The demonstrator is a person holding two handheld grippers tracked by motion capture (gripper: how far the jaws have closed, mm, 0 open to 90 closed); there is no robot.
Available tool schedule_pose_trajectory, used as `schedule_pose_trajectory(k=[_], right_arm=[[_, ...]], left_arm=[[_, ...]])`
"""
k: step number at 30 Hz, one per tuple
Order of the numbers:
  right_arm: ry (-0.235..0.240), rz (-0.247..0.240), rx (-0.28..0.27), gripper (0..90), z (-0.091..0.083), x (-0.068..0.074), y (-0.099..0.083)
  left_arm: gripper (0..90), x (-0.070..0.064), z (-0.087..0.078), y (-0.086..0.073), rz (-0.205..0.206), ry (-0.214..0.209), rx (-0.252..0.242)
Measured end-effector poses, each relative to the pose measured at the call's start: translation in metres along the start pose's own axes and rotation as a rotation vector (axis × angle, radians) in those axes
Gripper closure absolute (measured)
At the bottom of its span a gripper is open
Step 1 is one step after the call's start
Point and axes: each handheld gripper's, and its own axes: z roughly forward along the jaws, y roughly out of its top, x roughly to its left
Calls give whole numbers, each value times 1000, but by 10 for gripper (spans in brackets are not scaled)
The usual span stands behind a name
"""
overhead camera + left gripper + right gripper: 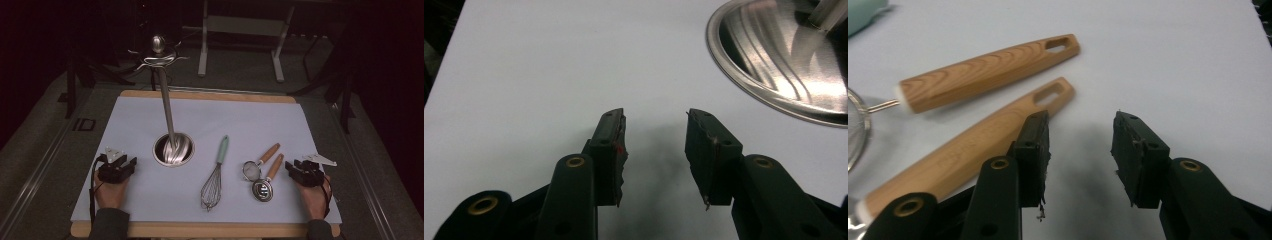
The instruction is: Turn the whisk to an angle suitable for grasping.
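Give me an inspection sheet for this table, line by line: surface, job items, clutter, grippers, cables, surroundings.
Surface: white mat on a wooden board.
Job's things: two wooden-handled utensils lie nearest the right gripper, a strainer and a scoop; both handles show in the right gripper view.
Clutter: whisk with mint handle lies mid-mat; steel stand, upright pole with hooks on top.
Grippers: left gripper open, empty, beside the stand's base; right gripper open, empty, beside the scoop's handle.
Cables: one cable trails from the left gripper.
Surroundings: dark room, metal frame behind the table.
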Motion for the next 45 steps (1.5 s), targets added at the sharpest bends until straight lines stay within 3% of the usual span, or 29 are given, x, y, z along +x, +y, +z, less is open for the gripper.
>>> schedule_pose_trajectory(k=[8,13,17,20,28,31,39,45], right_arm=[[62,-11,22,590,-5,11,9],[97,-33,33,598,-9,23,16],[151,-41,49,616,-11,34,19],[184,-70,69,613,-10,49,24],[241,-87,82,605,-14,70,33],[276,-100,74,582,-15,85,42],[313,-158,110,563,-5,112,60],[327,-161,160,527,13,127,67]], left_arm=[[613,-3,0,-1,42,-8,-8],[619,-1,-1,-1,21,-14,-18],[619,0,-1,-1,5,-16,-19],[617,2,-3,-2,-9,-21,-33],[613,2,-3,-2,-4,-25,-44],[610,1,-4,-3,-3,-25,-48],[608,1,-4,-3,4,-28,-51],[619,0,-4,-3,12,-27,-45]])
